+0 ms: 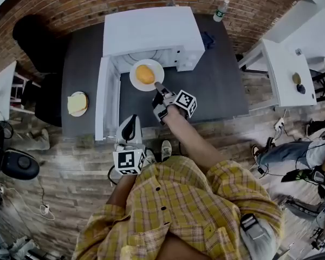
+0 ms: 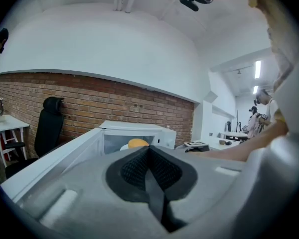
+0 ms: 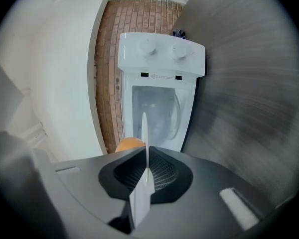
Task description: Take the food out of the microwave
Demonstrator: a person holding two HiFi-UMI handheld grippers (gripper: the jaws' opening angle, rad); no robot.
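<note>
While the white microwave (image 1: 151, 31) stands on the dark table (image 1: 216, 85) with its door (image 1: 104, 99) swung open to the left, the right gripper (image 1: 158, 86) holds a white plate (image 1: 136, 82) by the near rim, just in front of the open cavity. In the right gripper view its jaws are closed on the thin edge of the plate (image 3: 144, 133), which stands between the pads. The orange food (image 1: 145, 73) lies in the middle of this plate, outside the microwave. The left gripper (image 1: 131, 124) is near the front end of the open door, and the left gripper view shows its jaws pressed together with nothing between them. On the left part of the table, well apart, a second plate (image 1: 77, 103) carries something yellow.
</note>
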